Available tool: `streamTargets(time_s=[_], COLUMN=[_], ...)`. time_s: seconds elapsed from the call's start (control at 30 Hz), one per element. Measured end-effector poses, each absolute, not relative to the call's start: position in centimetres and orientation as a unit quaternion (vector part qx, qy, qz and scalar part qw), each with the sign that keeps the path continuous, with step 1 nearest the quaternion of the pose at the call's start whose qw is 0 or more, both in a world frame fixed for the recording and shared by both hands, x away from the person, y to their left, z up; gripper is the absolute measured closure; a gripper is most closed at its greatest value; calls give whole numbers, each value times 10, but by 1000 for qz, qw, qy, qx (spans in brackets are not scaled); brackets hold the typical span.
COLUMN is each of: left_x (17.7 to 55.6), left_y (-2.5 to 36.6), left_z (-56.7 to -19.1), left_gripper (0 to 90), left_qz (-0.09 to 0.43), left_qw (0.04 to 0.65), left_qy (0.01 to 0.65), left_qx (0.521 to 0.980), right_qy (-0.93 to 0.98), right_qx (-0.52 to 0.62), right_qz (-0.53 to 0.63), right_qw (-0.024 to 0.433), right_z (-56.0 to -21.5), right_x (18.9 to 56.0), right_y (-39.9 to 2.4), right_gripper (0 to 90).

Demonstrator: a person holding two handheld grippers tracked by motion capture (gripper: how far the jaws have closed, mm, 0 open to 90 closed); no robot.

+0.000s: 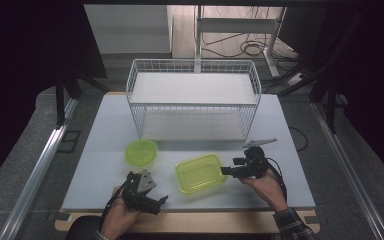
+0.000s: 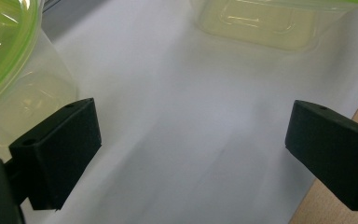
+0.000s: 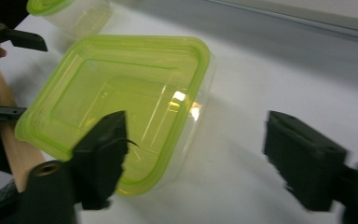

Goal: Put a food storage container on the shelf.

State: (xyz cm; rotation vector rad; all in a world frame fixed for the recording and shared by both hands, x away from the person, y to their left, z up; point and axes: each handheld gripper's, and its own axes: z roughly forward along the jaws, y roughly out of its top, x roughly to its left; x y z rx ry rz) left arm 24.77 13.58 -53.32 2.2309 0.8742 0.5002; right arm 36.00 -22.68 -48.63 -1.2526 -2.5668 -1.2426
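Note:
A rectangular clear container with a lime-green lid (image 1: pixel 200 172) (image 3: pixel 121 102) lies near the front middle of the white table. A smaller green-lidded tub (image 1: pixel 141 152) (image 2: pixel 9 56) (image 3: pixel 74 11) stands behind and to its left. My right gripper (image 1: pixel 228 166) (image 3: pixel 196 140) is at the rectangular container's right end, open. One of its jaws overlaps the lid's near corner and the other stands well clear over bare table. My left gripper (image 1: pixel 161 204) (image 2: pixel 191 130) rests near the front edge, left of that container, open wide with only tabletop between its jaws.
A white wire basket (image 1: pixel 193 97) with a flat shelf stands at the back middle of the table (image 1: pixel 100 165). The table's wooden front edge (image 2: pixel 349 112) is close to the left gripper. Metal rails run along both sides of the table.

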Motion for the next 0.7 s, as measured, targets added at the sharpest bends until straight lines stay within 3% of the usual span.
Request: streamTargets(time_s=[0.27,0.37,0.57,0.7], left_x=[247,247,247,247], left_y=[136,136,135,135], left_z=[-533,-533,-533,-532], left_gripper=[31,31,31,31], left_qz=[195,193,193,195], left_qw=[338,339,338,338], left_qy=[332,331,328,328], left_qx=[859,859,861,860], right_qy=[-818,-816,-792,-777], right_qx=[-418,-426,-451,-454], right_qz=[-390,-381,-380,-394], right_qw=[69,84,157,185], right_z=[-492,-495,-500,-500], right_x=[383,388,394,395], right_y=[-214,-212,-216,-216], right_gripper=[546,596,760,797])
